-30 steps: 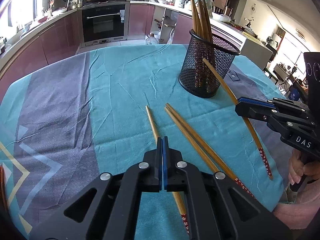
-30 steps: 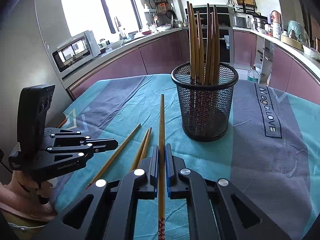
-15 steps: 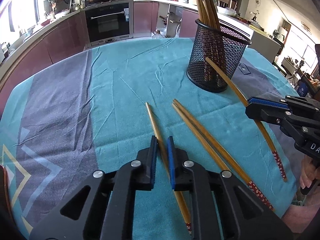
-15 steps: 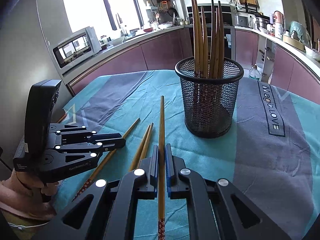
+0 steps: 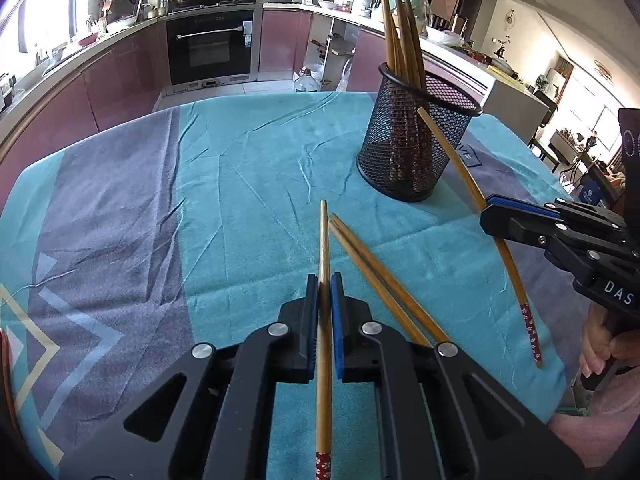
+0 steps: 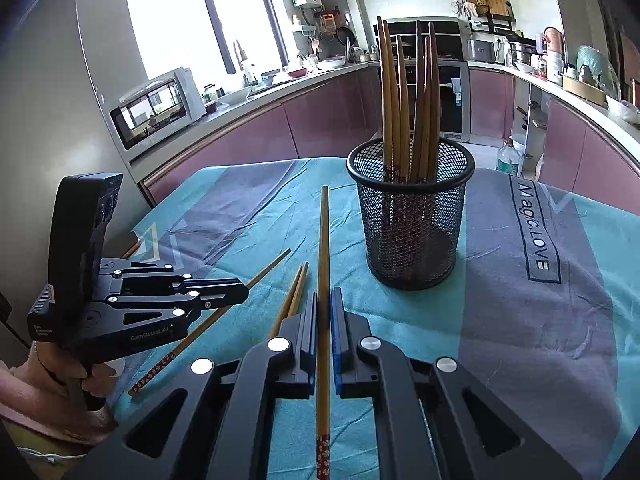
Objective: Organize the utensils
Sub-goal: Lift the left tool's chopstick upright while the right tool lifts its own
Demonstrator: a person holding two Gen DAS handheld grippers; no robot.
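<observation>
The left gripper [image 5: 324,288] sits at the bottom centre of its own view, its blue-padded fingers [image 5: 311,300] clenched on a chopstick [image 5: 324,248] that runs straight up the frame between them, red patterned end toward the camera. Just right of it, a pair of chopsticks [image 5: 372,276] lies on the teal cloth [image 5: 248,184], slanting toward the lower right. The mesh cup [image 5: 416,148] stands in the upper right of that frame, holding a bundle of chopsticks upright.

The right gripper [image 6: 324,312] fills the bottom centre of its view, likewise grasping a second chopstick [image 6: 323,240], whose tip points up toward the left of the cup [image 6: 412,220]. In the left view that gripper [image 5: 490,210] shows at the right edge, the held stick slanting across the cup's front. In the right view the left gripper [image 6: 244,294] appears at the left edge with its stick angled toward the lower left.
</observation>
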